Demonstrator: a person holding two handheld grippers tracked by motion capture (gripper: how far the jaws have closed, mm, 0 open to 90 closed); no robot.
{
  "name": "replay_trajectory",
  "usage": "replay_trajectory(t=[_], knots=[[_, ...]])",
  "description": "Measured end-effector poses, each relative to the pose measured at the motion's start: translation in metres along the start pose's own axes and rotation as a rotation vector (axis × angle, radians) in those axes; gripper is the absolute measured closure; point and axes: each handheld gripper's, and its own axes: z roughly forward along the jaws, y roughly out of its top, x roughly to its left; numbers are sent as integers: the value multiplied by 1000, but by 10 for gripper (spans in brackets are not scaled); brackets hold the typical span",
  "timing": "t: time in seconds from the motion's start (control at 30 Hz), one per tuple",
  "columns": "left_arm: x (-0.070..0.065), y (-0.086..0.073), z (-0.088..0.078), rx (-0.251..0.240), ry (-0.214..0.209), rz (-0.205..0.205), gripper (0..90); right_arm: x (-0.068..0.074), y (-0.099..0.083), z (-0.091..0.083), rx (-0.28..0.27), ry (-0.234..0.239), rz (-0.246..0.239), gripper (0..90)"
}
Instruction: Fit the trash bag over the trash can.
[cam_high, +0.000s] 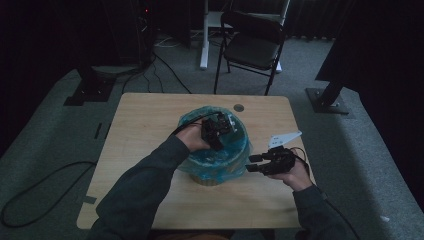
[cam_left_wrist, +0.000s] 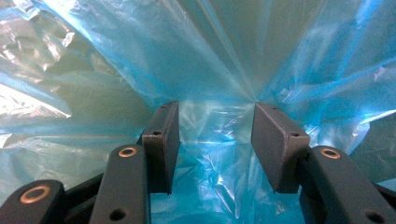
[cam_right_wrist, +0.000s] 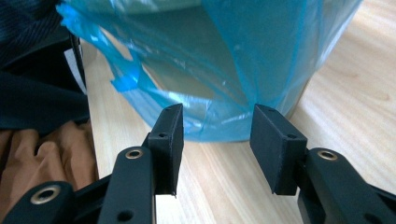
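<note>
Pale wooden table (cam_high: 150, 130) bears a round bin lined in crinkly blue plastic (cam_high: 220, 160); both tools gape apart.

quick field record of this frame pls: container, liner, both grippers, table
container: small round bin standing on the light wooden table, near the person's edge
liner: thin translucent blue plastic bag inside the bin, folded down over its rim, loose flap hanging outside
left gripper: reaching down into the bin, jaws open, crinkled bag film ahead, nothing pinched
right gripper: low beside the bin, above the table, jaws open, pointed at the hanging bag edge, not touching
work state: bag looks seated in the bin; apparently being pushed or smoothed inside
</note>
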Motion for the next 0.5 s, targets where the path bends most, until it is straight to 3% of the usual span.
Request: replay_trajectory(t=[0.07, 0.27, 0.5], knots=[[0, 0, 0, 0, 1, 2, 524, 0, 1, 0, -6, -12, -3, 542], [-1, 0, 0, -3, 6, 3, 524, 0, 8, -7, -68, -131, -2, 534], [-1, 0, 1, 0, 7, 5, 524, -2, 11, -6, -110, -178, 8, 535]])
